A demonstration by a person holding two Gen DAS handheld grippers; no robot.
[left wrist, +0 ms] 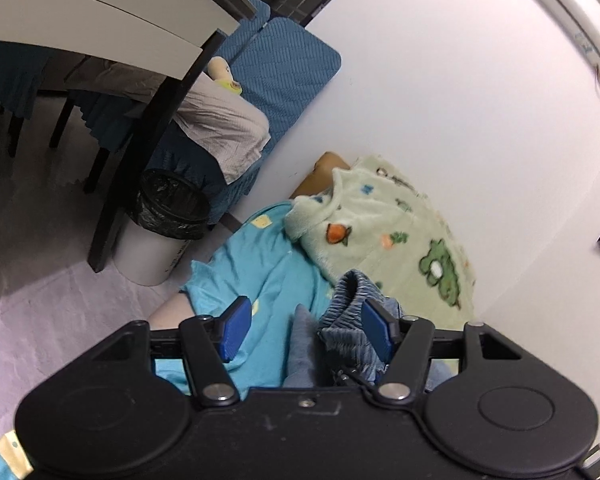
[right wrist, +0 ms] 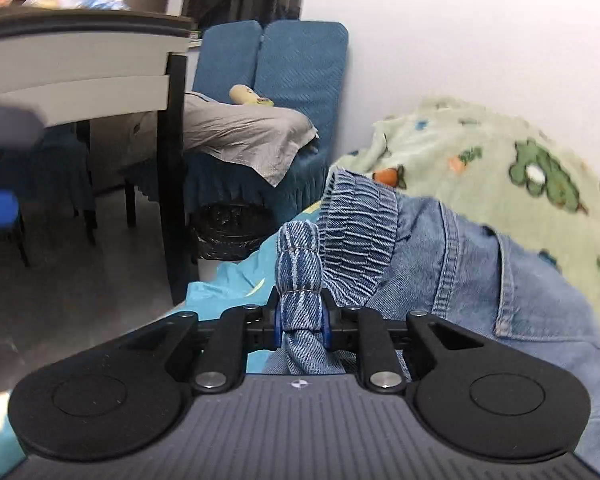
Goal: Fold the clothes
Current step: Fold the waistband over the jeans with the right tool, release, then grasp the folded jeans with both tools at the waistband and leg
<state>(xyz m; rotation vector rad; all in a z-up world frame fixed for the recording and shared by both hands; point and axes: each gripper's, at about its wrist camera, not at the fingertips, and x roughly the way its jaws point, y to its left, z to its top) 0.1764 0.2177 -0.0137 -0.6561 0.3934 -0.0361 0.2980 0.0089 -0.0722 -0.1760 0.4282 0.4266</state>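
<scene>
Blue denim pants [right wrist: 452, 256] with a ribbed elastic waistband lie bunched in front of me. My right gripper [right wrist: 302, 320] is shut on a bunched fold of the denim at the waistband, and the fabric sticks up between the blue pads. My left gripper [left wrist: 306, 328] is open, with its blue pads [left wrist: 236, 328] wide apart; the denim waistband [left wrist: 348, 320] lies against the right pad and a turquoise shirt [left wrist: 260, 272] lies under the left one. A pale green fleece garment [left wrist: 396, 232] with frog and carrot prints lies behind the pants by the wall; it also shows in the right wrist view [right wrist: 500, 160].
A white bin [left wrist: 160, 232] with a black liner stands to the left next to a dark table leg [left wrist: 140, 152]. A blue-covered chair [right wrist: 284, 92] holds grey cloth [right wrist: 244, 136] and a yellow bottle [right wrist: 250, 96]. A white wall [left wrist: 480, 100] rises on the right.
</scene>
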